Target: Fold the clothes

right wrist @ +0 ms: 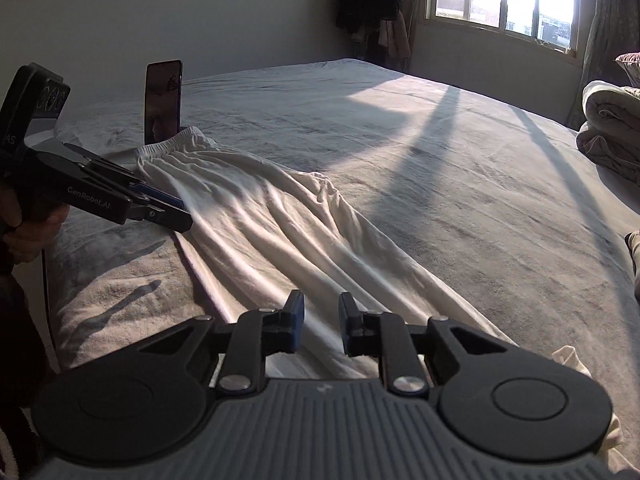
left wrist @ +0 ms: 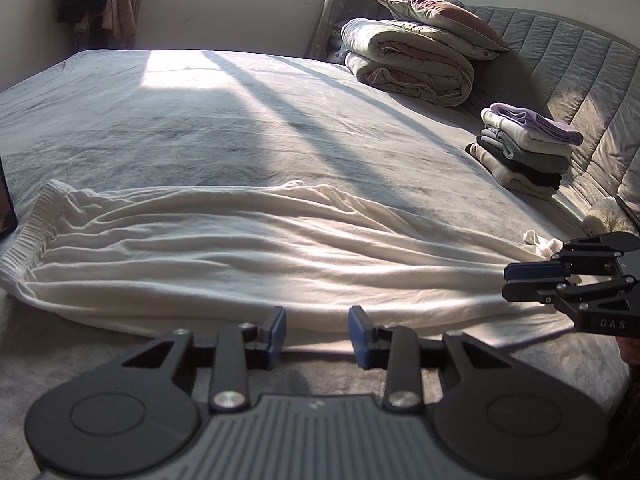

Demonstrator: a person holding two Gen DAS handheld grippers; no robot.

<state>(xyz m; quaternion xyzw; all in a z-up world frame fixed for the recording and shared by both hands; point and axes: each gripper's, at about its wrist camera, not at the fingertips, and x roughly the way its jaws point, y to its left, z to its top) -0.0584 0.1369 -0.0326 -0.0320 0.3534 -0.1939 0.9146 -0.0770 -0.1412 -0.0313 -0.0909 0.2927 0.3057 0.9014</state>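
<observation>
Trousers (left wrist: 248, 248), white with an elastic waistband, are lying crumpled lengthwise across the near part of the grey bed (left wrist: 200, 120). In the left wrist view the left gripper (left wrist: 317, 334) is sitting at 6 o'clock, jaws parted and empty, its fingertips just short of the garment's near edge. The right gripper (left wrist: 510, 280) is entering at 3 o'clock at the leg end; its jaws are standing nearly together and I cannot tell whether cloth is caught. In the right wrist view its fingers (right wrist: 296, 320) are showing a gap over the fabric. Folded clothes (left wrist: 528, 144) are stacked at 2 o'clock, well apart.
</observation>
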